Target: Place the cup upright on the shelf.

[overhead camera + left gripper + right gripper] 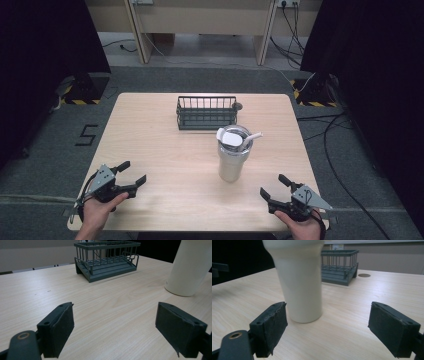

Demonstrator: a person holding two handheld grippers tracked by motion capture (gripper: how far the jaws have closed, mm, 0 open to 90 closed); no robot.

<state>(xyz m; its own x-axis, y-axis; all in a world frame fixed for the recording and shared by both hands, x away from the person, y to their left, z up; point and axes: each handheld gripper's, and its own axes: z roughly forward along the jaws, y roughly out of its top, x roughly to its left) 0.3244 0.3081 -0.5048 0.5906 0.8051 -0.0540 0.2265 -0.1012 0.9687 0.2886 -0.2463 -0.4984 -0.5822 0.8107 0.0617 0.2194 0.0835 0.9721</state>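
Table [150, 145]: pale wood grain, smooth matt finish. Tumbler [231, 160]: cream, satin-smooth wall. Basket [206, 112] behind tumbler: dark matt-coated wire. Gripper pads [62, 325]: rough black padding.

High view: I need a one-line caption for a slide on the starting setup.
Left gripper and right gripper rest open at the table's near edge, flanking a white tumbler before a wire basket.

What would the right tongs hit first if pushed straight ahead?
Probably the tumbler: it stands just ahead of the open right tongs, though left of their centre, so the left pad would likely clip it. Otherwise the rack lies beyond.
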